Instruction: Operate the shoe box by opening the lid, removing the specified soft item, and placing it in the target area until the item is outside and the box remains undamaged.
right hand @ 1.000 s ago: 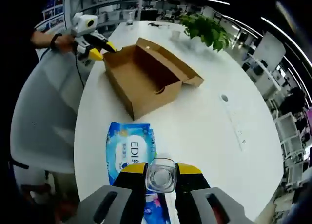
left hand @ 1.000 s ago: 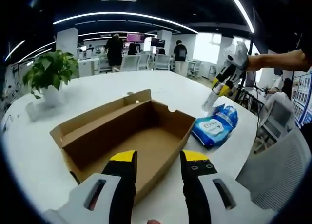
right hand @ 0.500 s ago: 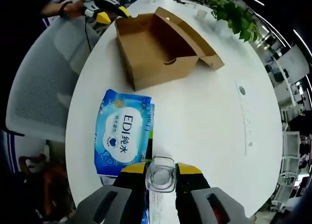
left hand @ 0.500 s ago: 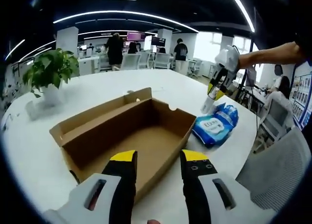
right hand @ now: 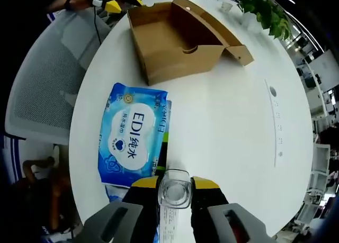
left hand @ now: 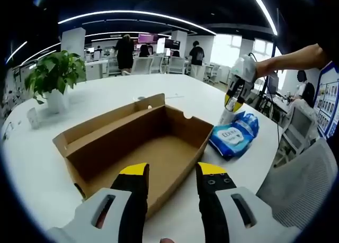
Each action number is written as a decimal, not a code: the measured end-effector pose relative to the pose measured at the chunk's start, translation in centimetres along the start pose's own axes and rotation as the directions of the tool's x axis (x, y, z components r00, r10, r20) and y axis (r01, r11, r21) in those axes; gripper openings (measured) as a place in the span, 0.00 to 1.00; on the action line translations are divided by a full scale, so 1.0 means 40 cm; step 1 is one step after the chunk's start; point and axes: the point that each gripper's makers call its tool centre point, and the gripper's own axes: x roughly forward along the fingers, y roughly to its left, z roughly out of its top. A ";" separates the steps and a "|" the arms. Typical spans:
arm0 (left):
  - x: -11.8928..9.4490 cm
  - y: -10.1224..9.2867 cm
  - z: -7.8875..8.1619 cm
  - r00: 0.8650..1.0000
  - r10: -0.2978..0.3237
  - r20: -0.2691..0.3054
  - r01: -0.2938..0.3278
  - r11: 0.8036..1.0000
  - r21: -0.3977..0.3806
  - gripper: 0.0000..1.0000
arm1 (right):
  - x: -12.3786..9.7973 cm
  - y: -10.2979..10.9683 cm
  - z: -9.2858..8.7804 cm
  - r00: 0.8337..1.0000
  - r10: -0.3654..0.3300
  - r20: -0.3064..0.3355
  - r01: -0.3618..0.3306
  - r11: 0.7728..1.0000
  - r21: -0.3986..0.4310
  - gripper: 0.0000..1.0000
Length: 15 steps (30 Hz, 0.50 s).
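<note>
In the left gripper view the shoe box [left hand: 140, 147] lies open on the white table [left hand: 159, 92], its lid folded back on the far left side, its inside bare cardboard; the left gripper [left hand: 170, 174] sits at the box's near edge, its two yellow-tipped jaws spread apart with nothing between them, the near wall of the box showing in the gap; to the right of the box, apart from it, lies the blue pack of wet wipes [left hand: 234, 135], outside the box on the table; above the pack the right gripper [left hand: 231, 101] points down, held by a person's bare arm coming in from the right, with a small clear bottle [left hand: 226, 115] standing out from its tips, its lower end close over the pack; a potted plant [left hand: 53, 79] stands at the far left of the table; office chairs, desks and a few people show far behind.

In the right gripper view the right gripper [right hand: 174, 185] has its jaws pinched on the clear bottle [right hand: 174, 189], seen end-on between the yellow tips; the wipes pack [right hand: 132, 140] lies flat just beyond the tips and a little left; the open box [right hand: 183, 39] sits farther off, with the left gripper [right hand: 117, 0] at its far left corner; a grey mesh chair [right hand: 47, 79] stands left of the table.
</note>
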 end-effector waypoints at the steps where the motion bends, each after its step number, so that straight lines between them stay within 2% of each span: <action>1: 0.000 0.000 0.001 1.000 0.000 0.001 0.000 1.000 0.001 0.36 | 0.001 0.001 -0.001 1.000 0.003 -0.002 -0.003 1.000 -0.001 0.18; 15: -0.002 0.001 -0.001 1.000 0.003 0.000 -0.003 1.000 -0.002 0.36 | 0.001 -0.010 0.001 1.000 0.011 -0.004 -0.011 1.000 -0.003 0.19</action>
